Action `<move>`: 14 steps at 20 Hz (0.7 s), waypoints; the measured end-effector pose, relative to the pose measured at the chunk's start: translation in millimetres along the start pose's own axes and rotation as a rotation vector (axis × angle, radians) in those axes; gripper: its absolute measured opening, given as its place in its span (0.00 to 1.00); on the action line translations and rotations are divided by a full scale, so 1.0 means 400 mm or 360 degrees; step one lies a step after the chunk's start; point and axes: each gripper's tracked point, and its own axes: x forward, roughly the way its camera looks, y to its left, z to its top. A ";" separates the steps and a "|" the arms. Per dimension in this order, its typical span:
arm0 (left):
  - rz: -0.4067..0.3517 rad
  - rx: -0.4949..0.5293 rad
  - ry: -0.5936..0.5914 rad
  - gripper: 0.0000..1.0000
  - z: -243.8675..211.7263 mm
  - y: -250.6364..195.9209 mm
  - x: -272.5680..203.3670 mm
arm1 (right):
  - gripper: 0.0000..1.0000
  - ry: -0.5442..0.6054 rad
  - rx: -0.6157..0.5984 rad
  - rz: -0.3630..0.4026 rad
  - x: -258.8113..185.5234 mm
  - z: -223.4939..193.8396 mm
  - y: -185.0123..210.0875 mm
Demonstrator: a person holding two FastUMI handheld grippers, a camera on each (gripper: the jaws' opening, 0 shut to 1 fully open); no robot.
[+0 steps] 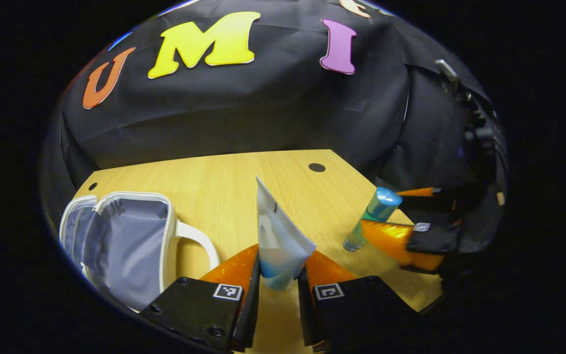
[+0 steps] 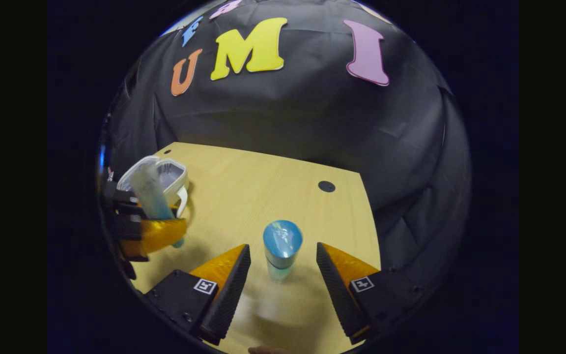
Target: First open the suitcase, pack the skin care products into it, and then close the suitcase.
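My left gripper (image 1: 283, 251) is shut on a white tube with a blue base (image 1: 279, 241), held upright above the wooden table (image 1: 224, 182). The small white suitcase (image 1: 116, 241) lies open at the left, showing its grey lining and a white handle. In the right gripper view my right gripper (image 2: 283, 247) stands open around a clear bottle with a blue cap (image 2: 282, 246), with a gap on each side. The left gripper view shows the same bottle (image 1: 375, 216) tilted between the right gripper's fingers (image 1: 391, 238). The right gripper view has the left gripper (image 2: 170, 230) with the tube (image 2: 149, 194) in front of the suitcase (image 2: 162, 174).
The table has a dark round hole (image 1: 317, 167) near its far right corner and another (image 1: 92, 186) at the far left. Black cloth walls close in behind and to the right. Bare wood lies between the suitcase and the bottle.
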 end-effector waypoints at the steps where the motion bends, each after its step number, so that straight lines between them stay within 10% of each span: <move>1: 0.0017 0.0012 -0.0006 0.39 0.014 0.013 -0.030 | 0.80 0.0003 0.0013 0.0009 0.023 -0.004 0.009; 3: 0.0050 0.0028 -0.0001 0.39 0.028 0.047 -0.084 | 0.79 0.0020 0.0047 -0.0008 0.057 -0.020 0.017; 8: 0.0128 0.0044 -0.0010 0.39 0.053 0.146 -0.185 | 0.41 0.0078 0.0114 -0.0128 0.084 -0.042 0.004; 14: 0.0260 0.0050 -0.0011 0.39 0.063 0.350 -0.260 | 0.35 0.0140 0.0178 -0.0191 0.002 -0.028 0.042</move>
